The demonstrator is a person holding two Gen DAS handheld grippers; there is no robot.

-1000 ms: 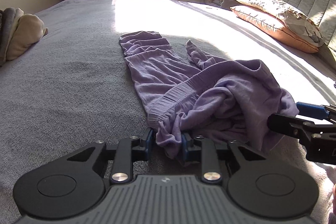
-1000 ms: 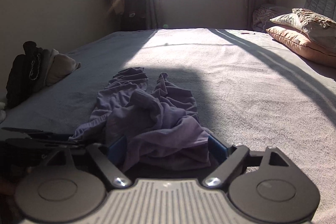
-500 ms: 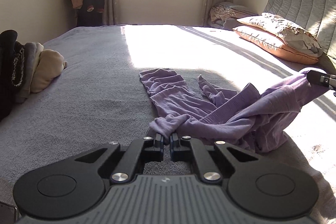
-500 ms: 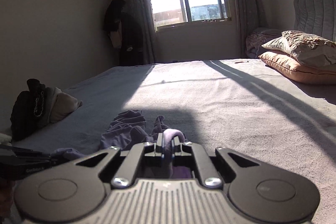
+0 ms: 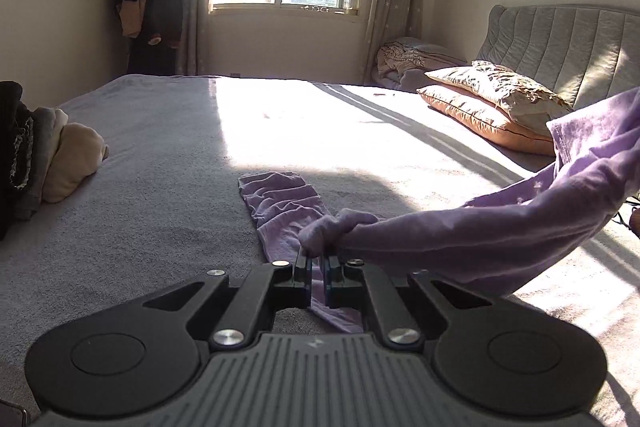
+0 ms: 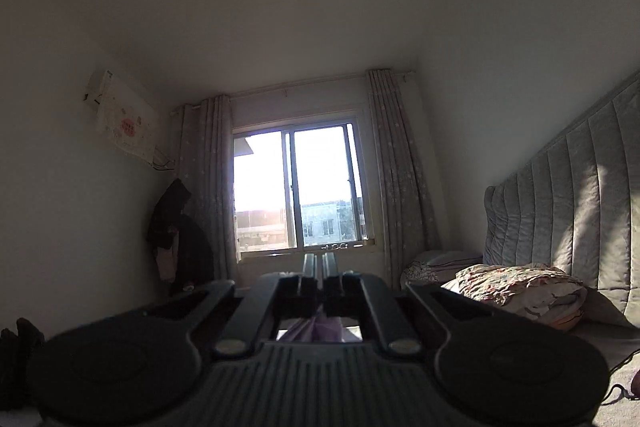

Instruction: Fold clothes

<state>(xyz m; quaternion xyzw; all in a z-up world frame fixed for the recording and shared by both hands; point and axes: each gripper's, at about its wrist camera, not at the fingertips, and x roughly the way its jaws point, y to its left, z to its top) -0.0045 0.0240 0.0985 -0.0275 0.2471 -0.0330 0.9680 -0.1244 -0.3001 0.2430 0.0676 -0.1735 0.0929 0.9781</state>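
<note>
Left claw (image 5: pixel 318 269) pinched tight on purple pants (image 5: pixel 460 239), one leg flat on the bed (image 5: pixel 160 155); right claw (image 6: pixel 319 267) raised, narrow, seemingly clamping purple cloth, mostly hidden

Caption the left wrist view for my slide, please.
Left gripper pinches purple pants low over the grey bed, fabric stretched up rightward.

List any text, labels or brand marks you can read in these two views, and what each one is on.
None can be read.
Wall poster: pink and red marks, too small and blurred to read.
Left hand-held gripper: a small emblem on its grey body, no letters legible.
Purple garment, pillows, grey bed cover: no print visible.
</note>
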